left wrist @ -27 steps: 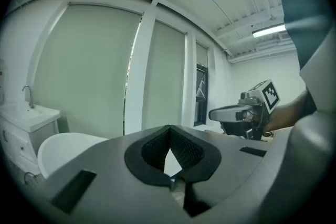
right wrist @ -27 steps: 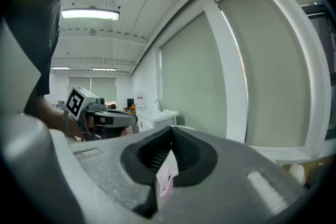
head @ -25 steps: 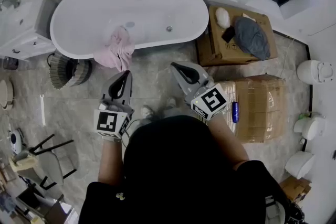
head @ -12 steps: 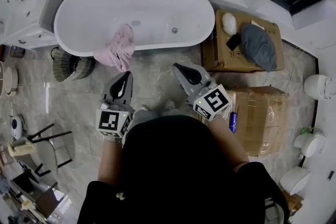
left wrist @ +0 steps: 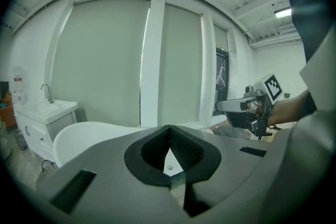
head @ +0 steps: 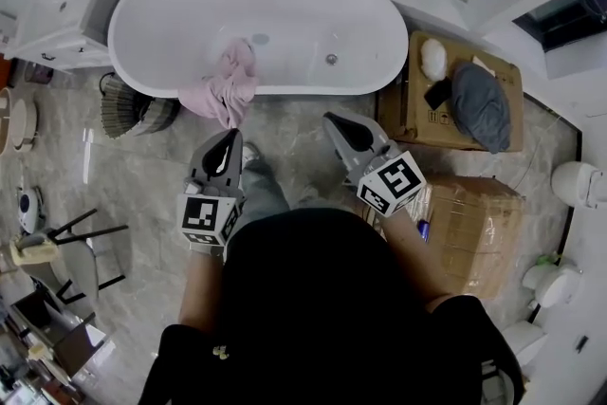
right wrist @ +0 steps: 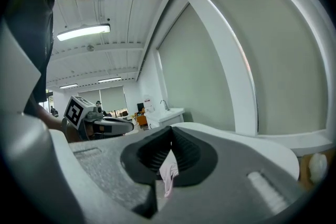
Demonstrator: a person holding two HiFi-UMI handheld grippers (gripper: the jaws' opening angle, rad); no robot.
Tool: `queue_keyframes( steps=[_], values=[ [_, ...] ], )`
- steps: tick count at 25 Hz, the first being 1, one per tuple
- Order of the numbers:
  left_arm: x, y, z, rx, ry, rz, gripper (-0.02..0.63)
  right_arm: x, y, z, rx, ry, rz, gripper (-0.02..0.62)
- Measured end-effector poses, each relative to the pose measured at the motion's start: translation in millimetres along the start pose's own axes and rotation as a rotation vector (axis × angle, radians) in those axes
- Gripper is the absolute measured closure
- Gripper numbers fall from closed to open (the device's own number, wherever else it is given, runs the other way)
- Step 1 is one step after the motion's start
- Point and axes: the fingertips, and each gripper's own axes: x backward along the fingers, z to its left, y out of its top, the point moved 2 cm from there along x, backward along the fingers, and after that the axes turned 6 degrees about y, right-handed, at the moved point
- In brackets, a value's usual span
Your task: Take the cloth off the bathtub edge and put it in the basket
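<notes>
Pink cloth (head: 228,88), white bathtub (head: 313,5), striped grey basket (head: 123,112), brown cardboard box (head: 471,213), grey marbled floor (head: 142,185).

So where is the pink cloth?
In the head view the pink cloth hangs over the near rim of the bathtub, left of middle, beside the basket on the floor.

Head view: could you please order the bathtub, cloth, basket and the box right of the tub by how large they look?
1. bathtub
2. box
3. cloth and basket: about alike. The tub rim hides part of the basket, so I won't rank them.
</notes>
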Motion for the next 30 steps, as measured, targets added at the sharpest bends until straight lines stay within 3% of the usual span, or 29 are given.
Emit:
queue_keyframes(
  steps=[5,18,23,30],
  values=[
    [-20.8,2.9,61.0,0.004,0.008,-0.015,0.594,-66.5,4.1,-8.0,0.004,0.015,0.032,0.598],
    [-54.5,-1.1,267.2,0.064,0.025,0.003,0.592,-277.3,18.8,1.1,0.015,0.047,0.086,0.598],
    [-55.7,-12.4,309.1,0.073,0.045,0.028,0.592,-323.3,12.1,4.6,0.016,0.067,0.128,0.598],
    [-48.4,-41.2,334.3,0.14,0.108,0.078,0.592,-363.5,-14.3,3.1,0.009,0.127,0.234,0.598]
  ],
)
